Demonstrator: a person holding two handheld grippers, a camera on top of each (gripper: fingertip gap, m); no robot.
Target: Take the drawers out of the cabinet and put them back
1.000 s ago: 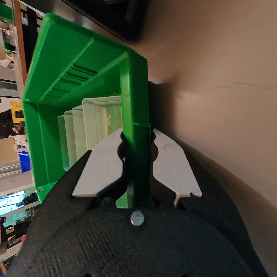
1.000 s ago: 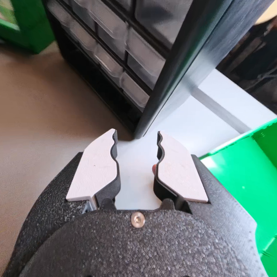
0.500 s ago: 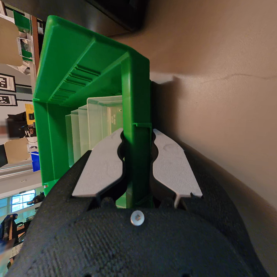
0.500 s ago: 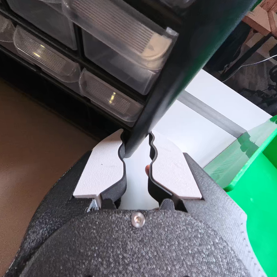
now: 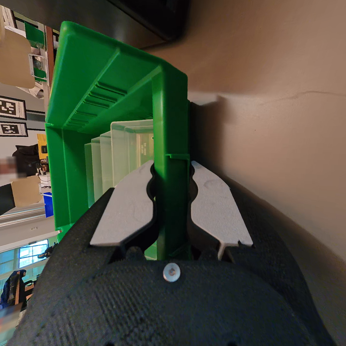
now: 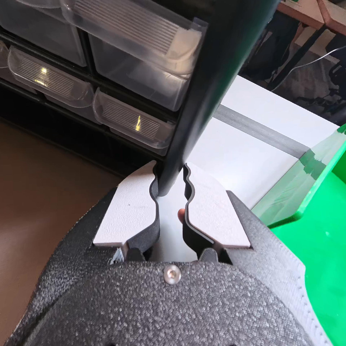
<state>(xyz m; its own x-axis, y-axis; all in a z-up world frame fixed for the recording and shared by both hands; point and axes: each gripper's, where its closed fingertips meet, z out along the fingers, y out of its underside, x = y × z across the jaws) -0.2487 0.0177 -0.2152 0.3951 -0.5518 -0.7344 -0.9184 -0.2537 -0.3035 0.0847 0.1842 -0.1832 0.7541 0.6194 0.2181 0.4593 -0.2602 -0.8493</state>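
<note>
On the brown tabletop (image 6: pixel 37 196) stands the black cabinet (image 6: pixel 215 84), its clear drawers (image 6: pixel 129 121) seated in their slots — my right gripper (image 6: pixel 169 174) straddles its front corner post, jaws narrowed around it, though I cannot tell that both pads bear. My left gripper (image 5: pixel 172 176) is clamped on the wall of the green bin (image 5: pixel 170 131), which holds a row of removed drawers (image 5: pixel 119 155). I judge the risk is the post slipping from that loose corner hold, letting the cabinet skid or tip.
</note>
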